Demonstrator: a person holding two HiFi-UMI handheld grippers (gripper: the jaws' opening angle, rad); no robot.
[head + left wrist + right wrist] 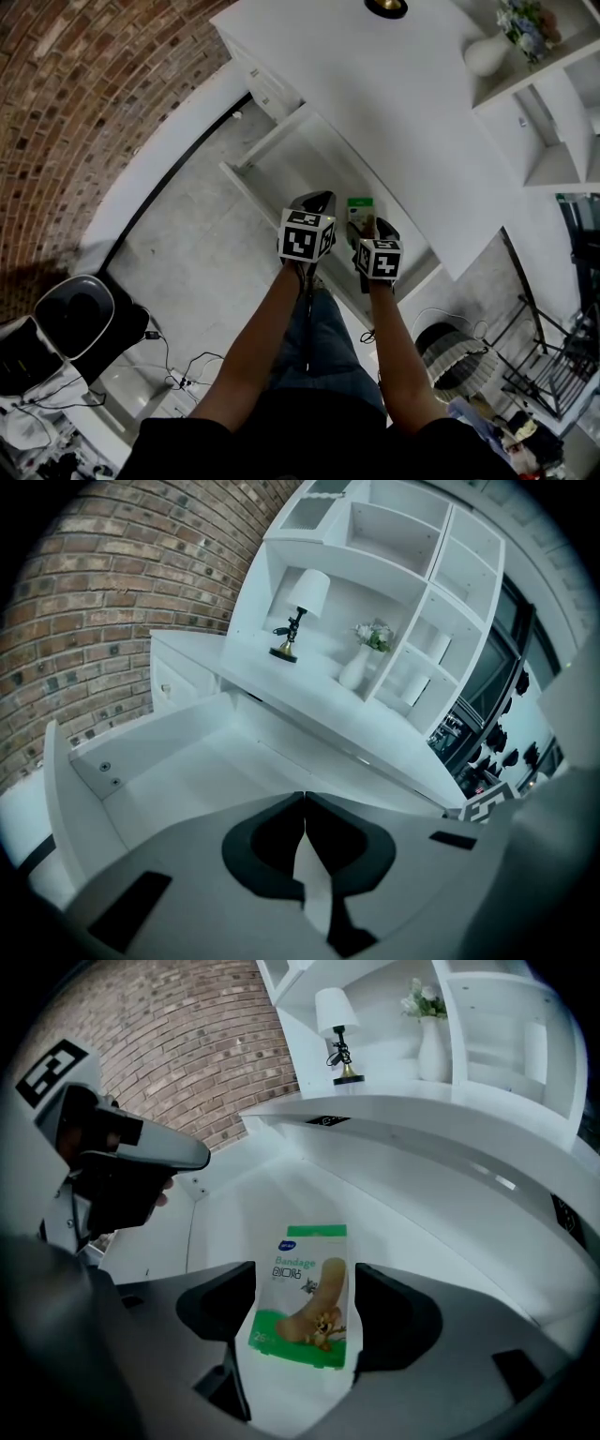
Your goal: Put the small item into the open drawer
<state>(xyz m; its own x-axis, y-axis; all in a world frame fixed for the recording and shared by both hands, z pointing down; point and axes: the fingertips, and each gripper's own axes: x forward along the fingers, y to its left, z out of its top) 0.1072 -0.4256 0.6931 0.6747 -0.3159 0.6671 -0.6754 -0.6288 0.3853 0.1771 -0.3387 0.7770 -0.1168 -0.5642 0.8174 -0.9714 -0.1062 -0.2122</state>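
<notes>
Inside the open drawer (319, 164), the bandage packet (302, 1288) lies between the right gripper's (302, 1283) released jaws, seemingly delivered; the left gripper (304, 803) is clenched, empty.

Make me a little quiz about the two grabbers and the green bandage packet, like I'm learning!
1. True or false: the left gripper has its jaws together with nothing between them.
2. Where is the flat green and white bandage packet? A: in the left gripper. B: in the open white drawer, between the jaws of the right gripper. C: on a shelf.
3. Fill in the gap: the right gripper's jaws stand ____, not pressing the packet.
Key: 1 true; 2 B; 3 apart.
</notes>
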